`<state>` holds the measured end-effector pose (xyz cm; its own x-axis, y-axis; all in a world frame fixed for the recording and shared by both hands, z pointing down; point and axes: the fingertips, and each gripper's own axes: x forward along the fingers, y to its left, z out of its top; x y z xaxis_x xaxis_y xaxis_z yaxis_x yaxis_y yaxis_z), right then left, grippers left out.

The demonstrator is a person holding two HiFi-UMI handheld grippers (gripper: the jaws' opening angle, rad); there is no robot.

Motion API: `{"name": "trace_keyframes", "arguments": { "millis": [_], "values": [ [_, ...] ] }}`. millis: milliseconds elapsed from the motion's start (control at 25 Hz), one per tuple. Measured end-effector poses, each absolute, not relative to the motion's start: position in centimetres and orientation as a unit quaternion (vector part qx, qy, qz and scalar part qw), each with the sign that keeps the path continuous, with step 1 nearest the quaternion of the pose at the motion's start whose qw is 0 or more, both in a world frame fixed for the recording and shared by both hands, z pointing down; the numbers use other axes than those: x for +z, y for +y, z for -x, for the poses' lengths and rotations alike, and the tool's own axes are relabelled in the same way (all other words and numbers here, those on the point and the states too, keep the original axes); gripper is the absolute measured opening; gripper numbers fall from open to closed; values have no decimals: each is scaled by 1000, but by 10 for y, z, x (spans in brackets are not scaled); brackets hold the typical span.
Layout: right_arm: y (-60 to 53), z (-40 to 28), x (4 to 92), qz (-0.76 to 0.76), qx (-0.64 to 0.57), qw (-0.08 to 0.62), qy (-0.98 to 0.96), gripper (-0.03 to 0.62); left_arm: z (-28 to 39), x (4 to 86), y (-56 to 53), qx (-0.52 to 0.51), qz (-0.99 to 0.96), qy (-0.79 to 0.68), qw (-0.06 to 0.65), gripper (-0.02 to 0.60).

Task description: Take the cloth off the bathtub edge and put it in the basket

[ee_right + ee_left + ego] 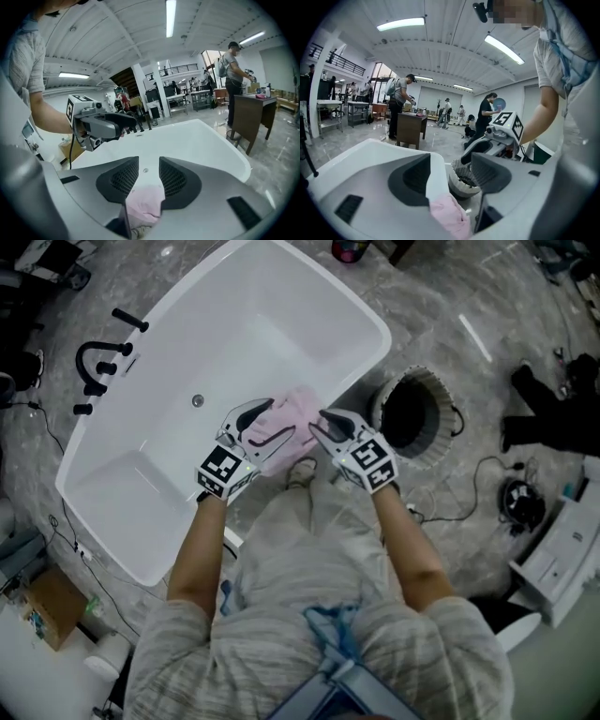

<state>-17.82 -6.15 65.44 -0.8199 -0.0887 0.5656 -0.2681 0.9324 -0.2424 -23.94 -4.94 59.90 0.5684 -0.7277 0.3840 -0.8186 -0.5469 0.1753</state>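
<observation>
A pink cloth [292, 418] is draped over the near edge of the white bathtub [281, 315], in front of the person. My left gripper [278, 418] reaches it from the left, open, with its jaws either side of the cloth [451, 216]. From the right, my right gripper [317, 424] points at the cloth [143, 204]. It is open by a narrow gap, and the pads do not press on the fabric. The round dark basket [412, 413] with a pale ribbed rim stands on the floor just right of the tub. It also appears beyond the left gripper [450, 164] as the basket [461, 180].
A black faucet set [103, 367] stands at the tub's far left end, and a drain [198, 400] is in the tub floor. Cables and dark gear [520, 502] lie on the marble floor to the right. A cardboard box [52, 606] sits lower left. People stand by a wooden desk [410, 129] farther off.
</observation>
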Motion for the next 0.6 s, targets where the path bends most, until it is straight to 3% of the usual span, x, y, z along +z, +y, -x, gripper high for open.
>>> {"name": "trace_keyframes", "arguments": {
  "millis": [360,600],
  "values": [
    [-26,195,715,-19,171,364,-916,195,271,606,-35,133,-850,-482,167,259],
    [-11,198,753,12,155,417,-895,289,277,615,-26,131,-841,-492,183,176]
  ]
}}
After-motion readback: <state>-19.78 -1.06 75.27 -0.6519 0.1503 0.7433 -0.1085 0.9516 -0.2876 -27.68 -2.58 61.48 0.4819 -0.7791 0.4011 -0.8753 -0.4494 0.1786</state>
